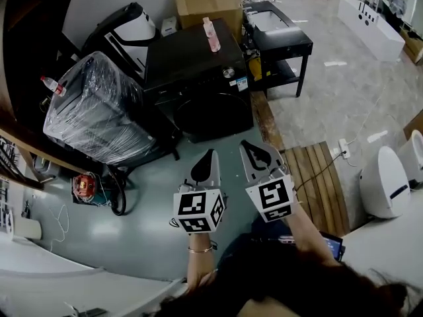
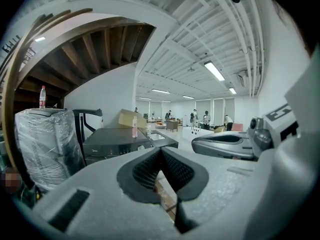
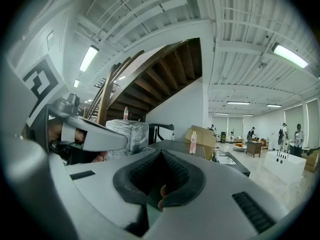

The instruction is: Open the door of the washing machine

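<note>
Short of the washing machine, both arms stretched out forward
Left gripper and right gripper sit side by side, pointing nearly level at the machine's closed front door, fingers pinched shut and empty. Grey floor lies open between; plastic-wrapped appliance crowds the left, wooden platform edges the right.

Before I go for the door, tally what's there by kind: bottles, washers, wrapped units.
Bottles: 2 (pink plastic bottle, clear red-capped bottle)
Black front-loading washing machine: 1
Plastic-wrapped boxy appliance: 1
Total: 4
</note>
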`<act>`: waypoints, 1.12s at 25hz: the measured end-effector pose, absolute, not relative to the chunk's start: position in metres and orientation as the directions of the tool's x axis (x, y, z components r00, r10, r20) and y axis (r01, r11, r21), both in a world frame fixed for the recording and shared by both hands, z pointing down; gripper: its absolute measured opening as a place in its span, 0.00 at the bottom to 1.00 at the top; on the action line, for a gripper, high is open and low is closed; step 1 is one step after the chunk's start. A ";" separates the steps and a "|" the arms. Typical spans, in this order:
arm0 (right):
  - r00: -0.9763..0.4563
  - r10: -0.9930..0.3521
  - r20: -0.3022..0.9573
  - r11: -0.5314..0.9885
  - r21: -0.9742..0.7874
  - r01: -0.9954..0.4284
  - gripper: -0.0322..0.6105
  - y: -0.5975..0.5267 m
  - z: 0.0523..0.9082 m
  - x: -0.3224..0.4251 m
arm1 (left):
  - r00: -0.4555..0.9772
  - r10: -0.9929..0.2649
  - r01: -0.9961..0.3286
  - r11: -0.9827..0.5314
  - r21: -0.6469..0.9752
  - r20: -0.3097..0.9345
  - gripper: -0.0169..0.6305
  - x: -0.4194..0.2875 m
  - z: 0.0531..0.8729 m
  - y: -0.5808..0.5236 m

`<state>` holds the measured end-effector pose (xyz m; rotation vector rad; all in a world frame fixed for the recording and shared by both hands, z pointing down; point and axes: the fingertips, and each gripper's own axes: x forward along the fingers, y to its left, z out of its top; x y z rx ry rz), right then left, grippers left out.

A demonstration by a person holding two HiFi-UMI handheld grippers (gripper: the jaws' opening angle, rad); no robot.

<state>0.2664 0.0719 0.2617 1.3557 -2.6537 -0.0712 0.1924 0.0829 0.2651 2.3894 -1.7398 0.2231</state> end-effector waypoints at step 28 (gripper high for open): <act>-0.530 -0.834 0.153 0.545 0.078 -0.835 0.05 -0.034 0.278 0.283 | 0.371 -0.885 -0.926 -0.374 0.046 0.281 0.05 0.210 0.279 -0.028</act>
